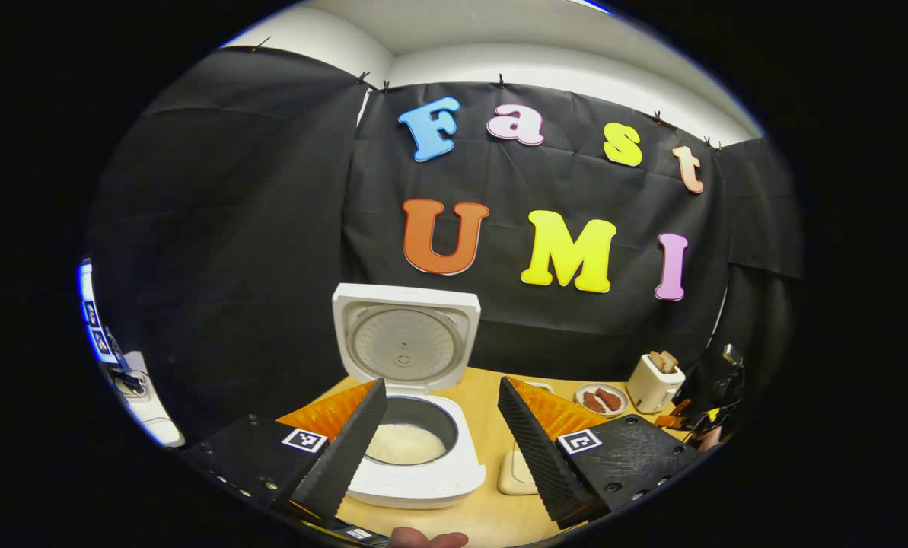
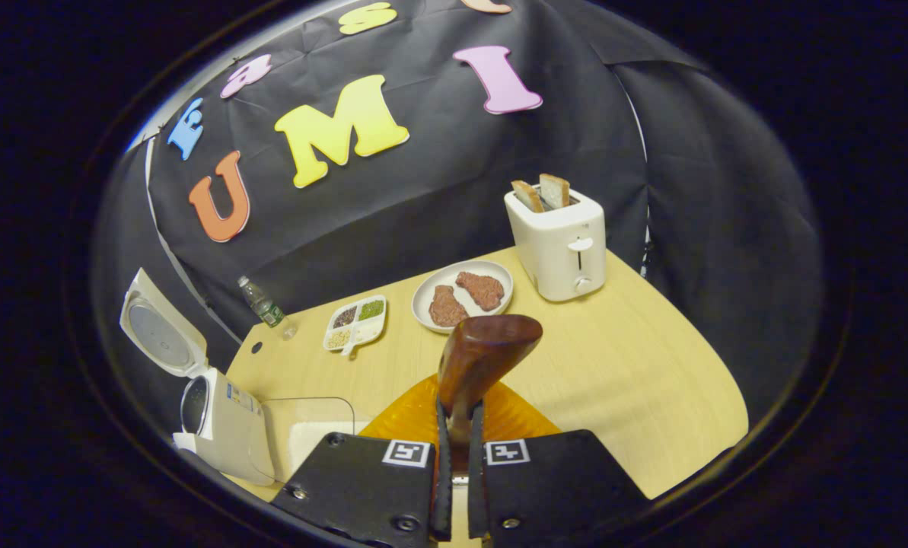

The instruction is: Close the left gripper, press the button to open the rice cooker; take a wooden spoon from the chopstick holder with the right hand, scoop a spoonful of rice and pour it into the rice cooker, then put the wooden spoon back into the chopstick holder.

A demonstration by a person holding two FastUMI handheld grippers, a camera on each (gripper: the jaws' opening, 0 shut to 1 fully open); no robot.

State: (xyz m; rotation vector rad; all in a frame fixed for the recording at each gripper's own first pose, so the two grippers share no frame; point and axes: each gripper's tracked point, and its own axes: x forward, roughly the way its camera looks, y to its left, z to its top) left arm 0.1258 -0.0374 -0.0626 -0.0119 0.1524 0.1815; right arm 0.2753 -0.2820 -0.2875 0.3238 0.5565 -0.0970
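In the left gripper view the white rice cooker (image 1: 423,476) stands right in front with its lid (image 1: 406,346) raised upright. White rice lies in its pot (image 1: 406,443). My left gripper (image 1: 440,388) is open, one finger on each side of the pot and a little above it. In the right gripper view my right gripper (image 2: 457,411) is shut on the handle of a brown wooden spoon (image 2: 484,354) whose broad end points up and away. The spoon's hollow side is hidden. The open rice cooker (image 2: 221,422) sits far to the lower left.
A clear container of rice (image 2: 309,438) stands beside the cooker. On the wooden table (image 2: 636,380) are a sectioned dish of grains (image 2: 356,320), a small bottle (image 2: 267,306), a plate of meat (image 2: 465,293) and a toaster (image 2: 560,240) with bread. A fingertip (image 1: 427,539) shows at the bottom.
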